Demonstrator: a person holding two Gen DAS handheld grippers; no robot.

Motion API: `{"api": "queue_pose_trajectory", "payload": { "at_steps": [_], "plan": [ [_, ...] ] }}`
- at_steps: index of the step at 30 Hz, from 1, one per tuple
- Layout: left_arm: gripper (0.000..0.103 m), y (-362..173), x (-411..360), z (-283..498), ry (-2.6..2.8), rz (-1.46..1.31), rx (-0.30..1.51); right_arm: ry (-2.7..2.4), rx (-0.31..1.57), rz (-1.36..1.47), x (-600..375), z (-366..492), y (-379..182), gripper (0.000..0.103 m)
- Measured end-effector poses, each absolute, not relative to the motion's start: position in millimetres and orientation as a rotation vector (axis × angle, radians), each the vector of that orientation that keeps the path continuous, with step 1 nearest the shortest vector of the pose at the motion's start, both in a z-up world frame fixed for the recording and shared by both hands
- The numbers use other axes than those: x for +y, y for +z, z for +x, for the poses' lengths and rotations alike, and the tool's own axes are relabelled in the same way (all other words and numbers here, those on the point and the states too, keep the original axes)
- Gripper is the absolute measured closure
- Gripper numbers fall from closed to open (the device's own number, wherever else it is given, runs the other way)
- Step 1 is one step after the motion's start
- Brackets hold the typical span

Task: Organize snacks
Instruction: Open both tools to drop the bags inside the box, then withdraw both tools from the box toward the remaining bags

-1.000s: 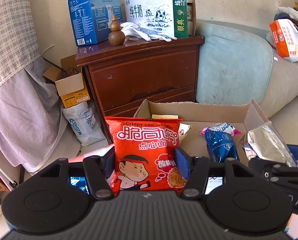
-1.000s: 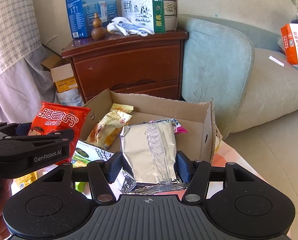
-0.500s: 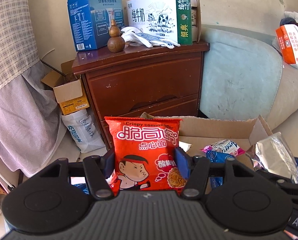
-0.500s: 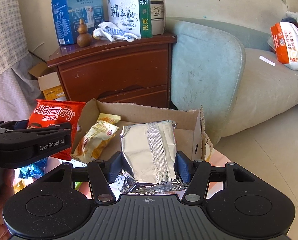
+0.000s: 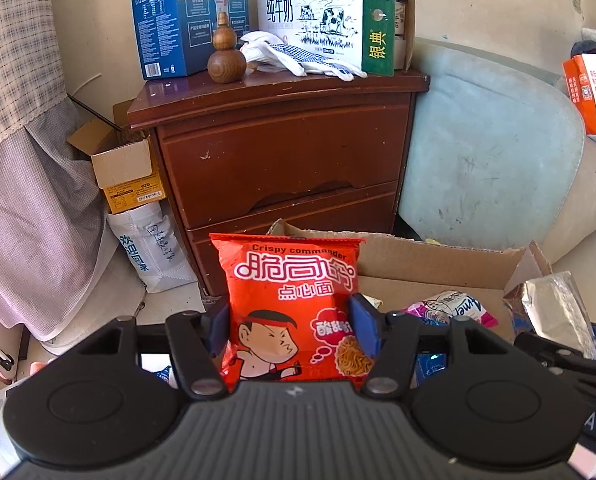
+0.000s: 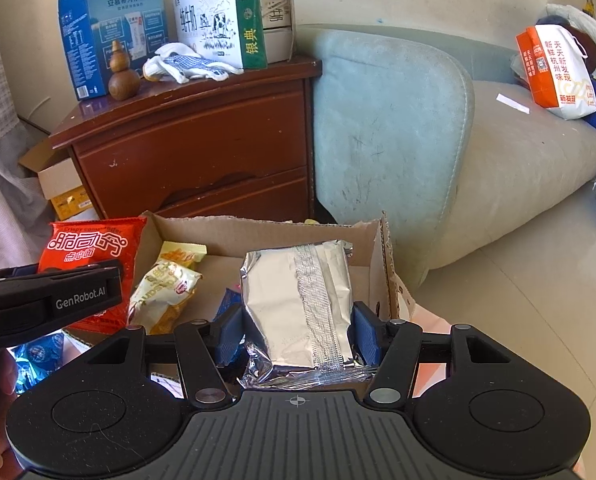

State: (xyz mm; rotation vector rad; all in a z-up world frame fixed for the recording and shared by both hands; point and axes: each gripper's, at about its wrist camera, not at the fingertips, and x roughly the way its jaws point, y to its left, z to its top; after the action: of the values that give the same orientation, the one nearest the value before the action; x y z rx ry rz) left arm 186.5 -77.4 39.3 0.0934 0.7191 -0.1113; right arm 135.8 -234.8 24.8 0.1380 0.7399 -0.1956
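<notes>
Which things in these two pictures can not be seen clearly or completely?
- Cardboard box floor, right wrist view: mostly hidden by the silver foil packet in the right gripper.
- Blue packet, left wrist view: covered by the left gripper holding the red noodle snack bag.
- Foil packet's printed face: turned away.

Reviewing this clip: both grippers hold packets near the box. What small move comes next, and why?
Probably carry both forward over the cardboard box and lower them. The left gripper clamps the red noodle packet and the right gripper the silver packet, both at its near edge.
</notes>
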Motion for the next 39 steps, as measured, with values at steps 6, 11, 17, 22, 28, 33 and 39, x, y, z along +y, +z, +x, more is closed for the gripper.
{"api": "queue_pose_trajectory", "payload": {
  "at_steps": [6, 11, 17, 22, 28, 33, 39],
  "plan": [
    [0.019, 41, -80, 181, -0.094, 0.116, 0.702, -0.210, 0.718, 0.186, -241, 140, 26, 0.030],
    [0.019, 43, -78, 172, -0.107, 0.118, 0.721, -0.190, 0.721, 0.161, -236, 136, 30, 0.030],
    [0.017, 46, -70, 156, -0.094, 0.116, 0.730, -0.178, 0.734, 0.142, -235, 131, 32, 0.027],
    [0.017, 46, -62, 142, -0.097, 0.121, 0.747, -0.162, 0.744, 0.116, -233, 125, 33, 0.026],
    [0.016, 39, -50, 123, -0.100, 0.095, 0.797, -0.142, 0.777, 0.115, -234, 114, 30, 0.022],
    [0.016, 31, -49, 105, -0.116, 0.098, 0.833, -0.130, 0.810, 0.154, -241, 98, 26, 0.022],
    [0.016, 17, -57, 75, -0.187, 0.084, 0.887, -0.145, 0.845, 0.150, -247, 76, 20, 0.022]
  ]
}}
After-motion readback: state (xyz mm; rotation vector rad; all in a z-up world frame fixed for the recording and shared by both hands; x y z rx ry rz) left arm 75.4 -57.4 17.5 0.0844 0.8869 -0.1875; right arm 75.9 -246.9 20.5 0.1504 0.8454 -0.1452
